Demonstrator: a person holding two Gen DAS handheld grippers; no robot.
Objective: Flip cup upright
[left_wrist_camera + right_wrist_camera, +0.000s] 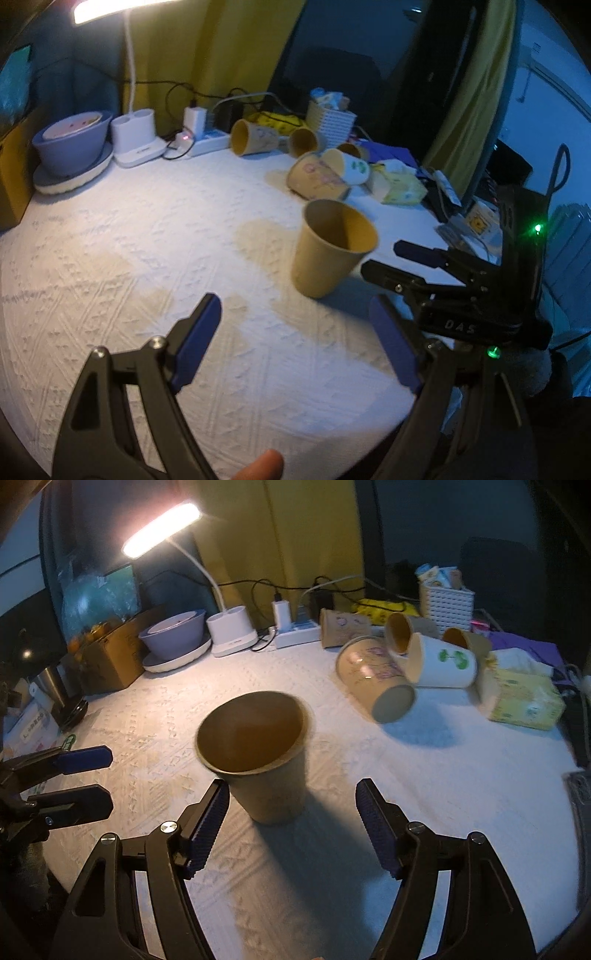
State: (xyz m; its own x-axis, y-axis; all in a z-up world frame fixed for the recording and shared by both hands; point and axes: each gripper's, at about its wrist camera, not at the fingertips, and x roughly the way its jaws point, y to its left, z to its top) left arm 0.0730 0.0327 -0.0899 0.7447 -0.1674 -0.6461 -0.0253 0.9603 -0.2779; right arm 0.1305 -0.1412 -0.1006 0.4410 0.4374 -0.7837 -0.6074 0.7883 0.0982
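A: White textured cloth covers the desk [332, 886], some yellowish stains on it, lamp [161, 530] lit at the back.

B: Cup?

A: Tan paper cup [258, 753] stands upright, mouth up, mid-desk. Slightly blurred in the right wrist view. In the left wrist view the same cup [332, 247] sits ahead and to the right.

B: Right tongs?

A: Right tongs [291, 827] spread wide, nothing gripped. Cup base sits between the two blue pads; the left pad looks just beside the cup wall, contact can't be told. Right pad well clear.

B: Left tongs?

A: Left tongs [301, 347] also released, wide apart, over bare cloth, cup beyond the tips. From the right wrist view they show at the left edge [86, 779], apart from the cup.

B: Clutter?

A: Several paper cups lying on their sides at the back right: a large printed one [373, 675], a white one with green print [439, 661] leaning on it. Tissue pack [521, 698] beside them, white basket [445, 602] behind, purple bowl [173, 635] on a plate at left, power strip [297, 633].
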